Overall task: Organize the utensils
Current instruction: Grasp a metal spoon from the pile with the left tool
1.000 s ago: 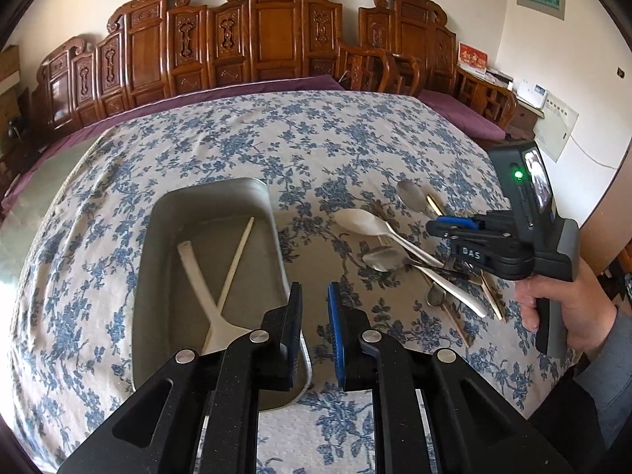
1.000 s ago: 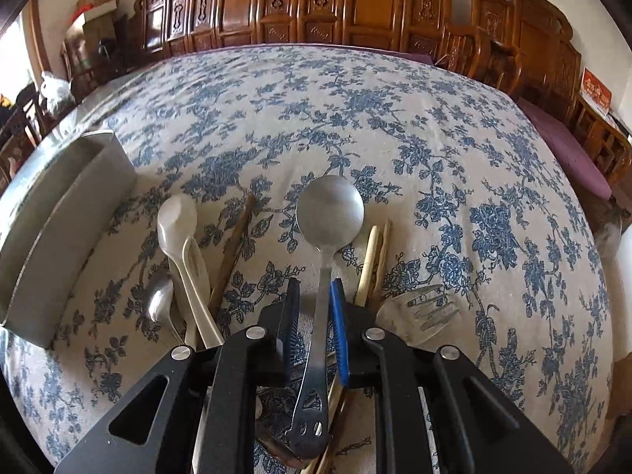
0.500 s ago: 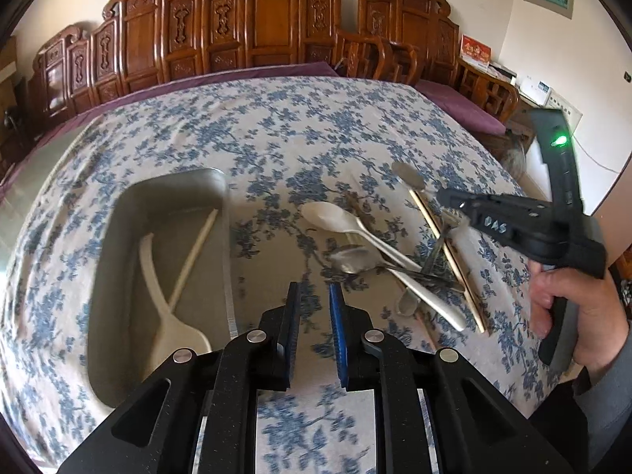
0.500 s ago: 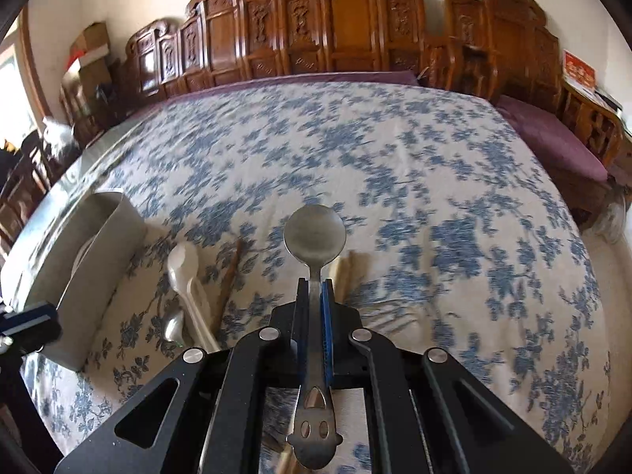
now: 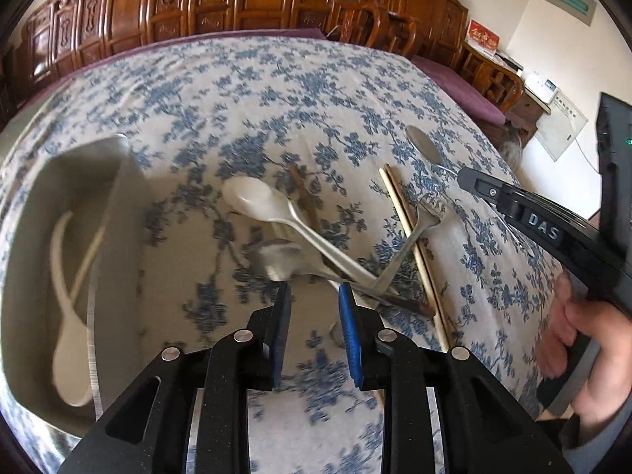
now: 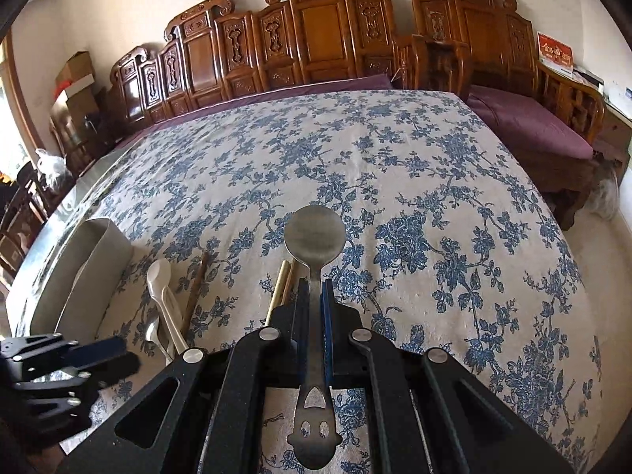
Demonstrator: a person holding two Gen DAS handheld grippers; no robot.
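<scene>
We've got a blue floral tablecloth [image 6: 395, 166] over the whole table, carved wooden chairs [image 6: 316, 39] lined up along the far wall, a purple seat cushion [image 6: 529, 122] at the right, and cardboard boxes [image 6: 75, 79] stacked in the left corner.

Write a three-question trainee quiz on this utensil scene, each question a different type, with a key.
1. True or false: the right gripper is shut on the metal spoon.
2. Multiple choice: the metal tray holds A) a fork, B) white utensils, C) nothing.
3. Fill in: the left gripper is ____, holding nothing, above the utensil pile on the floral tablecloth.

Key: 1 true; 2 B; 3 open.
</scene>
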